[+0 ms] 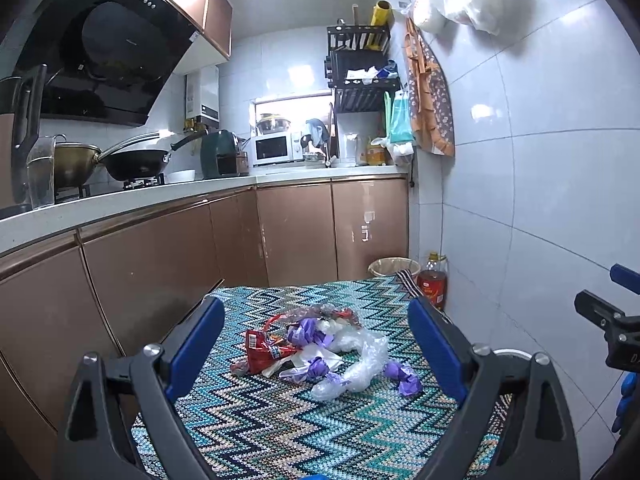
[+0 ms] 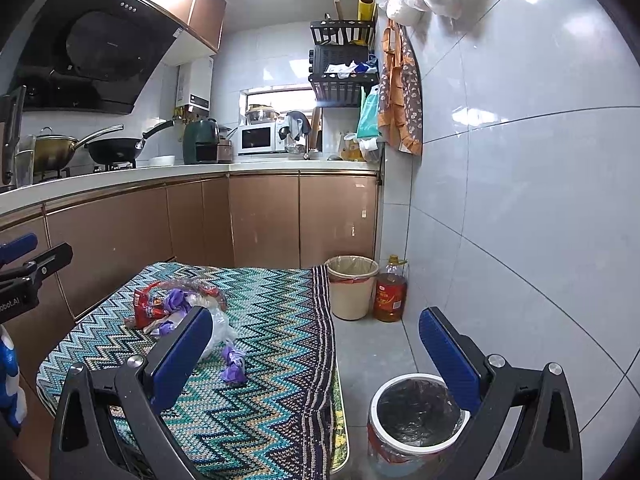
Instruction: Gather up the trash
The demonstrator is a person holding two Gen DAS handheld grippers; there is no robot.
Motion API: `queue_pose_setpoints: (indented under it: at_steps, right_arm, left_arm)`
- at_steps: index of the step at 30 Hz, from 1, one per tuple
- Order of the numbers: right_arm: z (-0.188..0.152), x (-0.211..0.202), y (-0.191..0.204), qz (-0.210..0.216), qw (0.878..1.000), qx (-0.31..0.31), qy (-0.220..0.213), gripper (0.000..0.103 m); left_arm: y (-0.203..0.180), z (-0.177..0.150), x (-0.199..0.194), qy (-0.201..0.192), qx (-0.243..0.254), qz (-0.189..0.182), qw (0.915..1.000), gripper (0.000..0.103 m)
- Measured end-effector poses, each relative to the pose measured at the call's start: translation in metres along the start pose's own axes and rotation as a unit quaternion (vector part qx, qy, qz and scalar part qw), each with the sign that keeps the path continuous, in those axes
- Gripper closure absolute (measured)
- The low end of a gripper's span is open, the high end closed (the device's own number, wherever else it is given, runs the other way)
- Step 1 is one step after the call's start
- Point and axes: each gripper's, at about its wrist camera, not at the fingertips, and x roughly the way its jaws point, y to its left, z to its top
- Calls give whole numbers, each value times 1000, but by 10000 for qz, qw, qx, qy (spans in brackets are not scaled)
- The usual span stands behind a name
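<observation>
A heap of trash lies on the zigzag-patterned tablecloth: a red snack wrapper, crumpled clear plastic and several purple wrappers, one apart at the right. My left gripper hangs open above and in front of the heap, with nothing between its blue fingers. My right gripper is also open, over the table's right edge. Its left finger covers part of the heap; a purple wrapper lies beside it. A white bin with a black liner stands on the floor below.
A beige bin and an oil bottle stand on the floor beyond the table by the tiled wall. Brown cabinets and a counter with pans and appliances run along the left and back. Grey floor shows to the table's right.
</observation>
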Motion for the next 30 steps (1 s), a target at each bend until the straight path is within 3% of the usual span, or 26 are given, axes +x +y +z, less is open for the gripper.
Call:
queue_pose_setpoints:
  at_steps: [30]
  right_arm:
    - [-3, 18, -4, 20, 9997, 134, 212, 0]
  left_arm:
    - [4, -6, 14, 184, 79, 12, 9998, 10]
